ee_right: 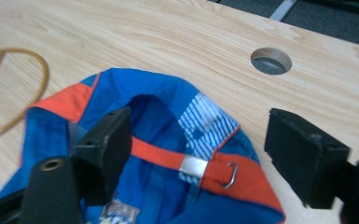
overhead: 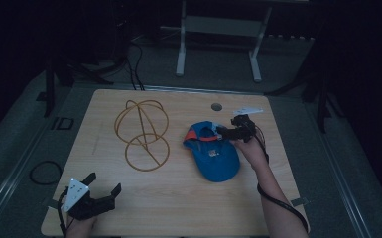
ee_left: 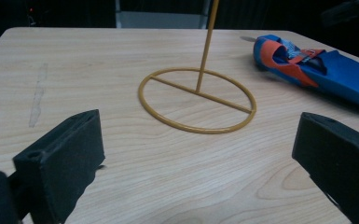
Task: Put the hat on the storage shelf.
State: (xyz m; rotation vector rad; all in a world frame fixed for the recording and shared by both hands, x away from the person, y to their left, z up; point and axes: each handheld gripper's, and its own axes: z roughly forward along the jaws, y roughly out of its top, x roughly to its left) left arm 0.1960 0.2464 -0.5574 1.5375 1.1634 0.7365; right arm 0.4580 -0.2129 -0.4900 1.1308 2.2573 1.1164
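Reaching at the back of the blue baseball cap, the right hand-held gripper had its jaws apart, straddling the rear opening by the orange adjuster strap, pads not pressing. Cap lay on the counter at about 3 o'clock from the yellow wire hat stand, brim toward the person. Risk: the jaws might catch only the thin strap or its metal buckle, so the cap could dangle, twist or slip out. One jaw sat inside the cap; a closing pinch could fold the soft crown. Left hand-held gripper stayed apart at 7 o'clock, empty, too far off to steady anything.
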